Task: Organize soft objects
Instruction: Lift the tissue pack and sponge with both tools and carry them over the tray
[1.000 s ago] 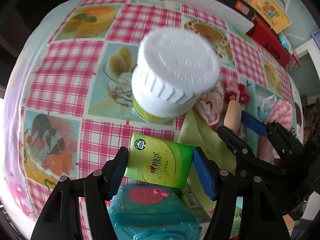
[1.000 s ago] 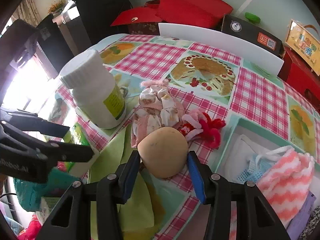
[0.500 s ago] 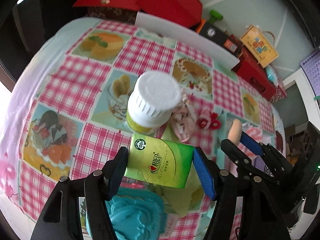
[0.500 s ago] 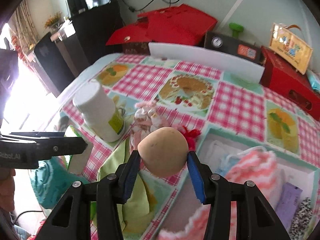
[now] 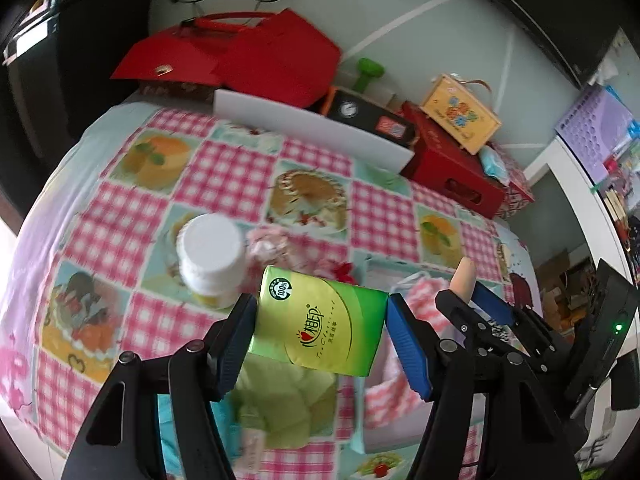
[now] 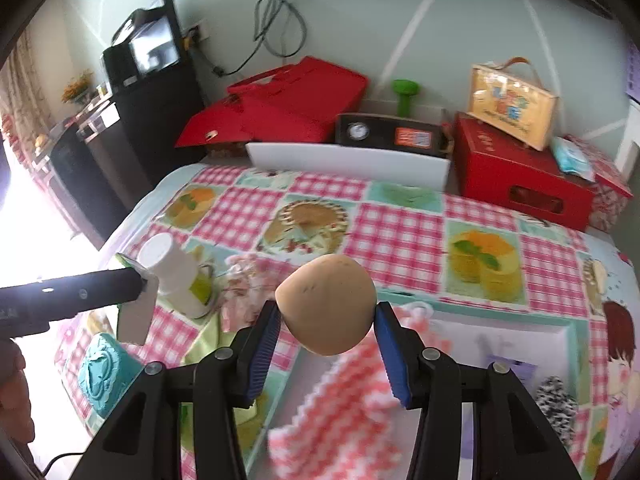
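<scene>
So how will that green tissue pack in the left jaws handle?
The green tissue pack is probably light and squashy; the left gripper holds it aloft by its ends. Its glossy wrapper looks slippery, so it may slide out.

We see a bright green tissue pack [image 5: 320, 330] with a yellow swirl, a tan sponge [image 6: 327, 305], and blue pads on black grippers. Below, a pink-and-white checked tablecloth [image 6: 404, 236] with pale teal dessert panels, a white-capped bottle [image 5: 211, 254], a pink-and-white zigzag cloth [image 6: 348, 412] and red boxes [image 6: 520, 178].
</scene>
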### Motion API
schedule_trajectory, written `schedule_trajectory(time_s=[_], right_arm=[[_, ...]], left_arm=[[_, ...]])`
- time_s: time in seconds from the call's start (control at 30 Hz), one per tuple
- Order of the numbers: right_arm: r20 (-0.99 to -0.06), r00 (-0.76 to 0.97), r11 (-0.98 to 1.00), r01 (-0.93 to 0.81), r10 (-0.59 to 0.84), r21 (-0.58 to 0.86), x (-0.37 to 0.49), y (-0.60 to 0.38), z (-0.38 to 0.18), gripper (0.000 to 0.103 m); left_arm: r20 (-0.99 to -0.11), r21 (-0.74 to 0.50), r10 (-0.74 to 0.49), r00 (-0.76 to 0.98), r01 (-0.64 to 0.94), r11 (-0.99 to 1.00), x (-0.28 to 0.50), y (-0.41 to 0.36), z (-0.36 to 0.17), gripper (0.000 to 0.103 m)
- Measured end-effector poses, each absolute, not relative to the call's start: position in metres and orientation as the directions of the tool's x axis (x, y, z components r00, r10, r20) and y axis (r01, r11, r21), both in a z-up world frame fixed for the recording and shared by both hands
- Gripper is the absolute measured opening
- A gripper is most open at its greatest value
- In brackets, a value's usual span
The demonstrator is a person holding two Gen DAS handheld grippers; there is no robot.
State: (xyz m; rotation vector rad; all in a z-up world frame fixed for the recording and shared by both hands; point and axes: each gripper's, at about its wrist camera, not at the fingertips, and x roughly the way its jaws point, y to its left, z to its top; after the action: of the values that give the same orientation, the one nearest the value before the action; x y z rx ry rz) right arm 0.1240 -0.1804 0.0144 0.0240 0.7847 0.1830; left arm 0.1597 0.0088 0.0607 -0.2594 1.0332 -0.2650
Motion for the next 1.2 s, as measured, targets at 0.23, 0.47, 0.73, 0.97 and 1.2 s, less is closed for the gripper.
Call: schedule_trajectory(time_s=[0.23, 0.47, 0.73, 0.97, 1.2], right_arm=[[-0.686, 0.723, 0.996, -0.026, 0.081, 0.089, 0.114, -0.230, 0.023, 0.051], [-0.694, 0.720, 0.989, 0.107, -0.007, 0.102, 0.105, -0.284, 0.022, 0.051], [-0.699, 0.709, 0.965, 0.238, -0.094, 0.111, 0.088, -0.338, 0.018, 0.051], [-0.706, 0.697, 0.950, 0.290, -0.129, 0.113, 0.080, -0.359, 0.013, 0.051], [-0.723, 0.675, 0.949, 0.301, -0.146, 0.090, 0.082, -0.361, 0.007, 0.052]], left_arm=[[-0.811, -0.338, -0.373, 0.450, 0.160, 0.928, 0.164, -0.037, 0.056, 0.067], [-0.822, -0.333, -0.388, 0.417, 0.201, 0.921, 0.168, -0.074, 0.048, 0.067], [-0.826, -0.348, -0.422, 0.373, 0.252, 0.903, 0.166, -0.119, 0.036, 0.067], [-0.836, -0.355, -0.437, 0.332, 0.280, 0.892, 0.161, -0.155, 0.020, 0.067], [-0.858, -0.335, -0.424, 0.289, 0.310, 0.890, 0.156, -0.172, -0.004, 0.067]])
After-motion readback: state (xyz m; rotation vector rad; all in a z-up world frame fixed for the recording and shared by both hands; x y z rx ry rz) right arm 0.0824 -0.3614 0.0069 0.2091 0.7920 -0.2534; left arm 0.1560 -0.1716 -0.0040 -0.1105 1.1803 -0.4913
